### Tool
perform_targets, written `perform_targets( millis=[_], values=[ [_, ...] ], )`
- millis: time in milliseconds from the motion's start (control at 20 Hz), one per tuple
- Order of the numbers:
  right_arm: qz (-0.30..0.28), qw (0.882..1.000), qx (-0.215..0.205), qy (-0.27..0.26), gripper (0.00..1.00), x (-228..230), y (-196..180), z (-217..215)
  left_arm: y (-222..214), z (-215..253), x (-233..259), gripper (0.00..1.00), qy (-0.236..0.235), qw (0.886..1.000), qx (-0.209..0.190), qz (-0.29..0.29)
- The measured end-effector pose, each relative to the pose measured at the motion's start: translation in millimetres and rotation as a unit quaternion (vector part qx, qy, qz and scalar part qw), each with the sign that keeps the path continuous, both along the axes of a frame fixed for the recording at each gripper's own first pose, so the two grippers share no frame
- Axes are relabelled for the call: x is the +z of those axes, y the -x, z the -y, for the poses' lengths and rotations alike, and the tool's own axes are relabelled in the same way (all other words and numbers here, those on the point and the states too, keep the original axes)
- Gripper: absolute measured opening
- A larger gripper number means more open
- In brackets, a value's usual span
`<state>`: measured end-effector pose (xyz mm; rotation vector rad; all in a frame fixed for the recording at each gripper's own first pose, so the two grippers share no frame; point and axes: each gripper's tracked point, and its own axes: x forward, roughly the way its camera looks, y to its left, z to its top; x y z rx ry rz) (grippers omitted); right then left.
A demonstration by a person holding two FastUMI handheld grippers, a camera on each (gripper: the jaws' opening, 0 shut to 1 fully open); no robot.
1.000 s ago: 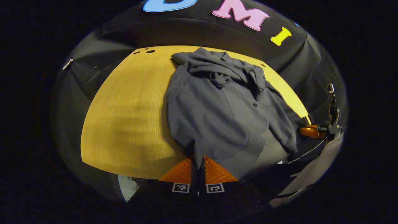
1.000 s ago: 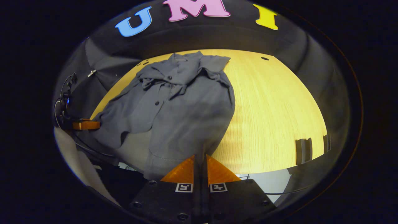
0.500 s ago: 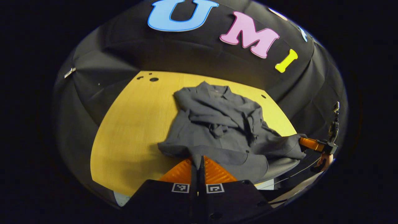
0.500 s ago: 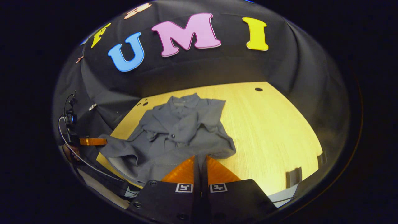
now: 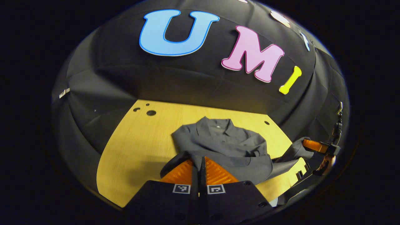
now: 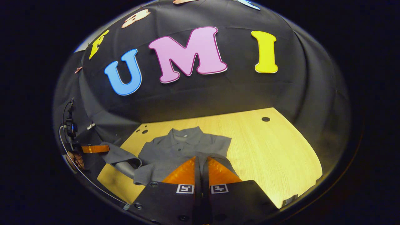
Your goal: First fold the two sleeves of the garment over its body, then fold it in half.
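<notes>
In the left gripper view, the table (image 5: 134,147) stretched out pale and wooden below the black cloth wall (image 5: 103,87). The shirt (image 5: 225,140) lay on it, collar toward the wall, with its near hem lifted off the wood. The left gripper (image 5: 199,162) pinched that hem at its left corner, both fingers pressed together on the cloth. Farther right, the hem ran in a raised band to the right gripper (image 5: 304,144), whose fingers were clenched on the other corner beyond the table's edge; a hand (image 5: 326,162) held it from behind.

In the right gripper view, the left gripper (image 6: 106,148) showed at far left, gripping cloth, with a hand (image 6: 75,159) behind it. The shirt (image 6: 175,147) lay mid-table (image 6: 275,153), and the right gripper (image 6: 201,162) was clamped on its hem, fingers tight together.
</notes>
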<state>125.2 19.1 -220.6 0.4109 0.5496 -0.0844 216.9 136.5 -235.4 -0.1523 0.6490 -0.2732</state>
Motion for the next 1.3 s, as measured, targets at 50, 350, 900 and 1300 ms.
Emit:
perform_targets(
  millis=[50,350,900,1300],
  values=[
    [0.005,1.000,-0.003,0.000,0.05,0,-13,3,-13,1,2,0.05,-0.002,1.000,0.002,0.008],
    [0.011,1.000,-0.022,0.012,0.05,-21,-75,29,-79,11,-9,0.06,-0.002,0.999,0.012,0.029],
    [-0.043,0.998,-0.020,0.028,0.05,-148,-165,51,-186,21,-107,0.02,-0.049,0.999,0.019,0.005],
    [-0.102,0.995,-0.009,0.019,0.05,-237,-181,43,-203,16,-175,0.05,-0.062,0.996,0.046,-0.040]
  ],
)
